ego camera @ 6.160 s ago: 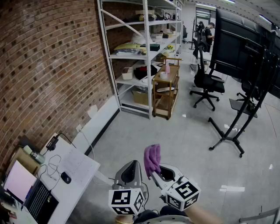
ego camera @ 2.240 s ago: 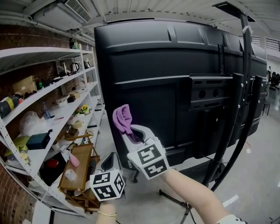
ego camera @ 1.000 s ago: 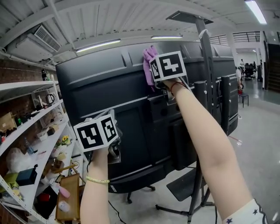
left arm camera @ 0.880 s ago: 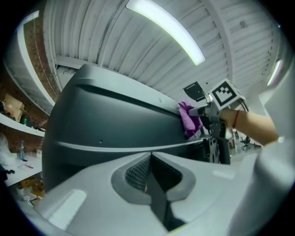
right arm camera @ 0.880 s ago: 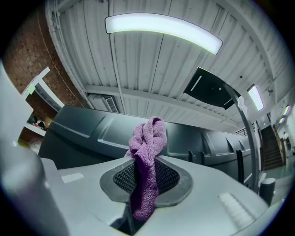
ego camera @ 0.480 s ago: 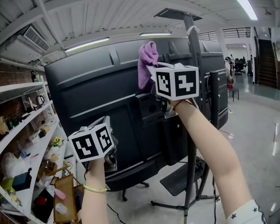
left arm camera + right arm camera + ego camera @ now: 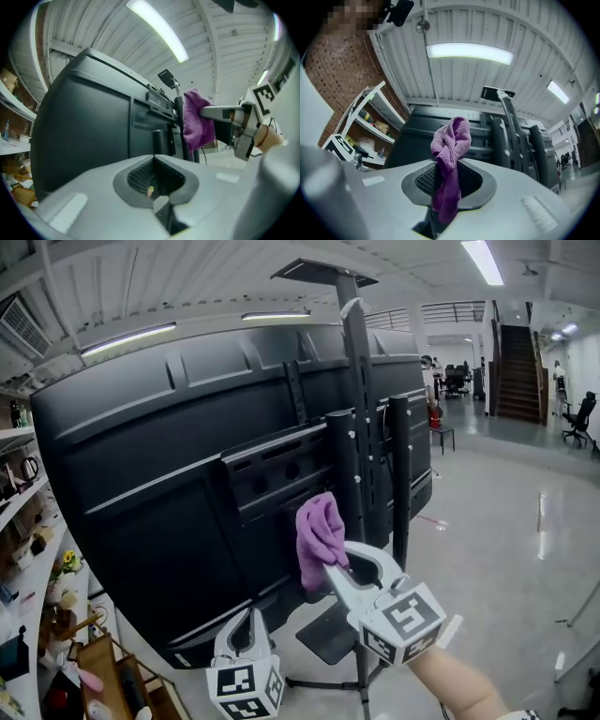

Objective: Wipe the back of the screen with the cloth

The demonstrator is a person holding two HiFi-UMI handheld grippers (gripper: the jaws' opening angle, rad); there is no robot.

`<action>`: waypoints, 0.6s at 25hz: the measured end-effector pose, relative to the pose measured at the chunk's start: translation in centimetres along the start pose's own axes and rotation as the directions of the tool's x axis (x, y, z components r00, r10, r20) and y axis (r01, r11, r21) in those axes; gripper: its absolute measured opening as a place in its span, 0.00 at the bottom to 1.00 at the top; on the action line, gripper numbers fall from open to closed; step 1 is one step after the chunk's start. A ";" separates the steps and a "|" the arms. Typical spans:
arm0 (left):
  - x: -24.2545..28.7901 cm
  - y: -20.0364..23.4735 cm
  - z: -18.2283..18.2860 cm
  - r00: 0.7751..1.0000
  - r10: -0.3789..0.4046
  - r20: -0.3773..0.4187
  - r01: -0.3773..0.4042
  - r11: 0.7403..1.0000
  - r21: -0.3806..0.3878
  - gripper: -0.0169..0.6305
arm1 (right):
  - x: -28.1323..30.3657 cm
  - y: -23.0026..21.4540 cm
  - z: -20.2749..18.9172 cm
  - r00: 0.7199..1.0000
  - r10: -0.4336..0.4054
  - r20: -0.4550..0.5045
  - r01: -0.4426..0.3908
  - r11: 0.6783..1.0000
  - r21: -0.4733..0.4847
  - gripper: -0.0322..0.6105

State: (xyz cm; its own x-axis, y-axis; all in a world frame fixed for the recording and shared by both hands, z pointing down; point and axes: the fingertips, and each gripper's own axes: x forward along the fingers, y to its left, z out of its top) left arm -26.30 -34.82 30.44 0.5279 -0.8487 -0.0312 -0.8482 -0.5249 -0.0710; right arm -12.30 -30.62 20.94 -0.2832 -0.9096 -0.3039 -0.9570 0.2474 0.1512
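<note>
Since the cloth [image 7: 321, 538] looks soft, light and limp, the right claw [image 7: 335, 570] clamps its lower folds; the bunch stands at 12 o'clock, near the screen [image 7: 159, 474] back. Meanwhile the left claw [image 7: 248, 629] is closed, empty.

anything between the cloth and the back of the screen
Nothing visible between the cloth in the right tool and the screen back to its left; the stand post and mount bracket cover the middle beside it.

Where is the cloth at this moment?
In the head view, the purple cloth is at centre, held in the right gripper, in front of the screen, by the stand's vertical bars.
</note>
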 end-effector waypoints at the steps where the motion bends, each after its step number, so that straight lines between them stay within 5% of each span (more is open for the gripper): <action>1: 0.1 -1.7 -1.4 1.000 -0.011 -0.003 0.011 1.000 0.001 0.04 | -1.6 -0.8 -2.2 1.000 -0.018 -0.023 0.019 0.999 0.027 0.15; 8: 4.6 -16.9 -6.2 0.997 -0.054 -0.049 0.052 0.998 -0.043 0.04 | -13.1 -9.7 -12.2 0.976 -0.099 -0.195 0.119 0.989 0.093 0.15; 15: 11.0 -33.1 -8.3 0.989 -0.098 -0.107 0.087 0.990 -0.107 0.04 | -21.3 -23.8 -11.6 0.966 -0.082 -0.247 0.082 0.997 -0.011 0.15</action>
State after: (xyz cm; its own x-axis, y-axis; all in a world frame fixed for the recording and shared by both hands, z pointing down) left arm 7.22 -27.29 40.72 0.6010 -0.7949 0.0832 -0.7989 -0.6005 0.0334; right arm 17.28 -21.01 34.73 -0.1795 -0.9810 -0.0738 -0.9762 0.1684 0.1365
